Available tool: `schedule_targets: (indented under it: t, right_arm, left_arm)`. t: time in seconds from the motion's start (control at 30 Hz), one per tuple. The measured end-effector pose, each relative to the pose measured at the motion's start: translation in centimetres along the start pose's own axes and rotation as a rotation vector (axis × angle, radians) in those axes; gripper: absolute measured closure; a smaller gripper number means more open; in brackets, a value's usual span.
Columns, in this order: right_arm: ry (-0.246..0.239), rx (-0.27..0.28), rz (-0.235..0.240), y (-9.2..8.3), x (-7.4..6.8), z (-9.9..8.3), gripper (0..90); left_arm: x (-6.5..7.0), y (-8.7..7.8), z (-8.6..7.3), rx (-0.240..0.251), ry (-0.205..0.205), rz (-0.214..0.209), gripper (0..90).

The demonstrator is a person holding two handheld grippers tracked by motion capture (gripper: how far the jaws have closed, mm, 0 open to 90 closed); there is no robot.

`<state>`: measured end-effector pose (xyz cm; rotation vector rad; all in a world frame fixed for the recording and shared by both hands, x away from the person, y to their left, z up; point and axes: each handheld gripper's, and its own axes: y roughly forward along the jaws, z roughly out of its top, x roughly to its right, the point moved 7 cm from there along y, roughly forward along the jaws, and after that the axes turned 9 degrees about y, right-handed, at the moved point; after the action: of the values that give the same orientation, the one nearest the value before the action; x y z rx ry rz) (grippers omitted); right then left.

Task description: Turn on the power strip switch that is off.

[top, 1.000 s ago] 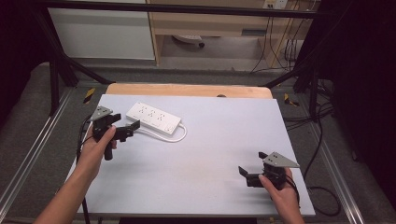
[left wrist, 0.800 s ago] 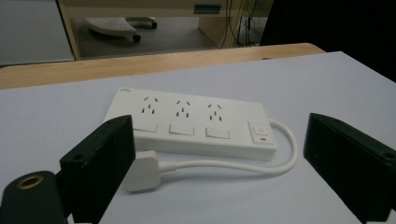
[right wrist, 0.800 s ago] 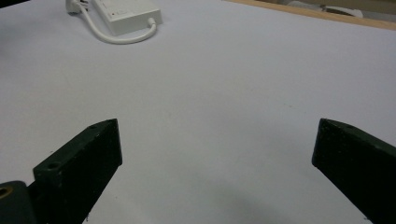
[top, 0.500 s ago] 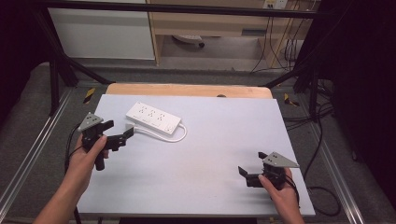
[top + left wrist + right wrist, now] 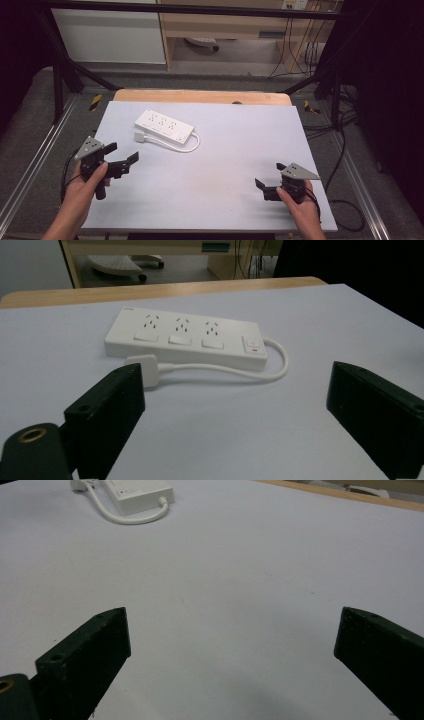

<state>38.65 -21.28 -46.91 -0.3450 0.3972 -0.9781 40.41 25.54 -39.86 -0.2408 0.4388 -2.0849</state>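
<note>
High view: a white power strip lies flat on the pale table, in the upper left of centre of the frame. Its long axis runs diagonally, from upper left down to lower right. Three socket groups sit along its top face. At the lower right end a white cord leaves the body, loops round and runs back along the near side to a white plug, which rests on the table just beside the strip's upper left end.

Left gripper view: the strip lies across the upper middle of the frame, the switch end to the right, the plug just in front of it.

Left gripper: lower left of the high view, held in a hand, jaws spread wide, holding nothing, near the strip but apart from it.

Right gripper: lower right of the high view, held in the other hand, jaws likewise wide apart and empty, well apart from the strip. In the right gripper view the strip's cord end appears at the upper left.
</note>
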Motion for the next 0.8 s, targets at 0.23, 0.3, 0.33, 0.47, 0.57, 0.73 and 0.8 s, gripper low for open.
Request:
schedule_targets:
  t: [0.23,0.3,0.33,0.47,0.57,0.73,0.8]
  right_arm:
    - [-0.003,-0.004,-0.001,0.1,0.0,0.0,2.0]
    - [-0.003,-0.005,-0.001,0.1,0.0,-0.1,2.0]
    - [-0.002,-0.005,-0.001,0.1,0.0,-0.1,2.0]
    - [-0.003,-0.009,-0.001,0.2,0.1,-0.1,2.0]
    - [-0.002,-0.009,0.0,0.2,0.0,-0.1,2.0]
    - [-0.003,-0.008,-0.002,0.2,0.1,-0.1,2.0]
    - [-0.003,-0.007,-0.002,0.2,0.1,-0.1,2.0]
  left_arm:
    - [0.2,-1.1,-1.5,0.002,-0.003,0.005,8.5]
    - [0.2,-1.2,-2.0,-0.002,0.003,0.0,8.5]
    - [0.3,-1.3,-2.2,-0.007,0.002,-0.004,8.4]
    - [0.4,-1.4,-3.2,-0.019,-0.003,-0.012,8.4]
    - [0.6,-1.3,-3.9,-0.031,-0.005,-0.016,8.4]
    - [0.8,-1.0,-4.9,-0.045,-0.01,-0.026,8.5]
    - [1.0,-0.9,-5.3,-0.053,-0.007,-0.027,8.5]
